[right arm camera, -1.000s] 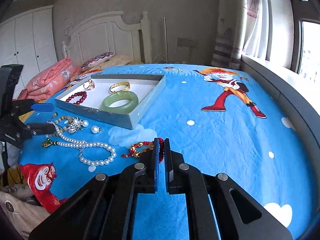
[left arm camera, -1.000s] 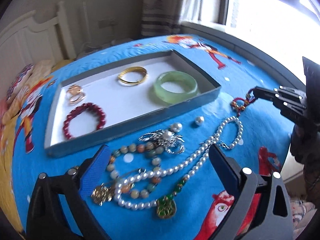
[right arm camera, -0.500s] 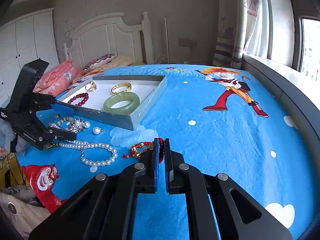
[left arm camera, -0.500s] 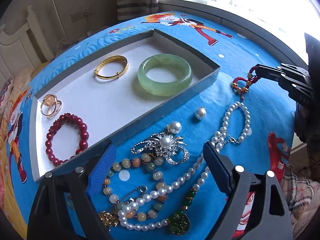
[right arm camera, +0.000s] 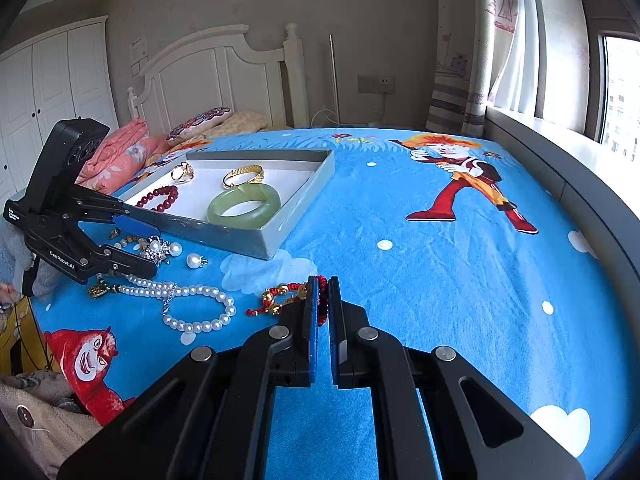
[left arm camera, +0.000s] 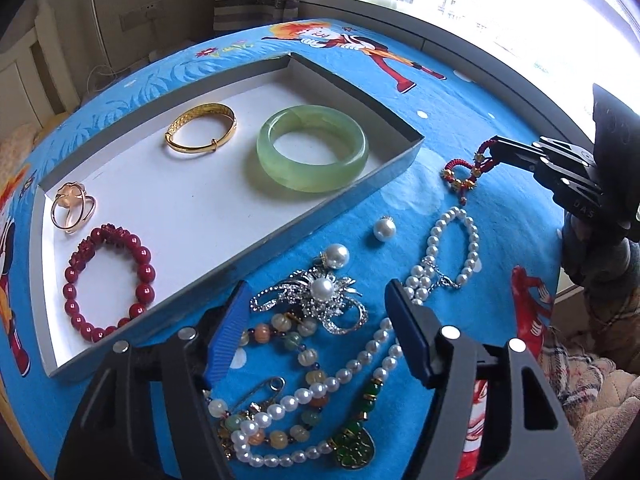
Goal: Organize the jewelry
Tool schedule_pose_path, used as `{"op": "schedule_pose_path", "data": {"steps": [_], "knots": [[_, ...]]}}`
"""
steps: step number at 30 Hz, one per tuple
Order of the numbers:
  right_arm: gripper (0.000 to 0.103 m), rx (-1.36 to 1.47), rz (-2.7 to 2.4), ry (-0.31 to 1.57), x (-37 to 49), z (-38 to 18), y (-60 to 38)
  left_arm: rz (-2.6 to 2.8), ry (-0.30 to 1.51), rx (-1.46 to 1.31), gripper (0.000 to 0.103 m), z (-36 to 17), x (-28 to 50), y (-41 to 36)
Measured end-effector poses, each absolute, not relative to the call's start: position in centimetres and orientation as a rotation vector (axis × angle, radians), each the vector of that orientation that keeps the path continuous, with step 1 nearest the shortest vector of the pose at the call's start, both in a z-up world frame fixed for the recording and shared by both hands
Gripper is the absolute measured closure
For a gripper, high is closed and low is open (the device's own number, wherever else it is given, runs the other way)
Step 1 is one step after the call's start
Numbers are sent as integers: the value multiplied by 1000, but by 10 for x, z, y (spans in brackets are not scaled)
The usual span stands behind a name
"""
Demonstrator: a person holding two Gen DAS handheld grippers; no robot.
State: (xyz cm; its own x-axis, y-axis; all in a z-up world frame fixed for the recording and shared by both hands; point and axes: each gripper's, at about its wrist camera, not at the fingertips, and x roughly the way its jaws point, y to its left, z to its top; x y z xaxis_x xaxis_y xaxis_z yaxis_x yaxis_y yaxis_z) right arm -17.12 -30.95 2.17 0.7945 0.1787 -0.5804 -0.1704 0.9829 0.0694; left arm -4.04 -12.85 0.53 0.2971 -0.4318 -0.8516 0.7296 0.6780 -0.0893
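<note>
The gray tray [left arm camera: 352, 204] lay on the blue bedspread [right arm camera: 440, 280] and already held 4 pieces: a green jade bangle [left arm camera: 312, 152], a gold bangle [left arm camera: 202, 130], a ring [left arm camera: 72, 210] and a red bead bracelet [left arm camera: 108, 280]. They were spread well apart, likely so that each could be seen and lifted alone.

The rest of the jewelry was loose on the bedspread just beside the tray's near wall. The left gripper [left arm camera: 316, 320] pointed steeply down over this tangle, with a silver brooch [left arm camera: 320, 300] between its blue pads. Its jaws had just been closing but stood apart, not yet pressing the brooch (which sat touching the multicolored bead strand [left arm camera: 288, 336], so a careless pinch might drag both). A long pearl necklace [left arm camera: 360, 364] ran under the right-hand pad, and 2 single pearls [left arm camera: 384, 229] lay near the tray.

The right gripper [right arm camera: 322, 300] had its jaws together, clamped on a red cord bracelet [right arm camera: 280, 298] that rested on the bedspread, apparently pinning it aside while the left worked.
</note>
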Motion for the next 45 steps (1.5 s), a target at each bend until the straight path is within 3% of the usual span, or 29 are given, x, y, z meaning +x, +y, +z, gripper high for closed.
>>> {"op": "schedule_pose_path", "data": {"steps": [2,8,11,21,22,24,27,38,41,45], "knots": [[98,13,187,626,-172,21,-309,-789,992,365,47,6,-42,-130],[98,13,186,627,-172,21,-309,-785,958,394,48,7,-53,-132],[98,14,182,624,-172,22,-309,-784,934,368,62,14,-56,-127],[98,15,177,623,-171,23,-310,-781,944,353,61,16,-55,-119],[98,13,177,624,-171,23,-310,-785,953,346,59,14,-54,-120],[98,14,177,624,-171,24,-311,-786,957,353,44,11,-53,-123],[98,15,178,624,-171,24,-311,-780,962,408,38,4,-54,-132],[98,20,181,623,-172,23,-310,-773,944,480,40,3,-55,-141],[98,12,181,623,-172,23,-308,-782,930,479,47,4,-58,-140],[98,11,178,623,-172,22,-307,-769,886,505,47,5,-64,-143]]}}
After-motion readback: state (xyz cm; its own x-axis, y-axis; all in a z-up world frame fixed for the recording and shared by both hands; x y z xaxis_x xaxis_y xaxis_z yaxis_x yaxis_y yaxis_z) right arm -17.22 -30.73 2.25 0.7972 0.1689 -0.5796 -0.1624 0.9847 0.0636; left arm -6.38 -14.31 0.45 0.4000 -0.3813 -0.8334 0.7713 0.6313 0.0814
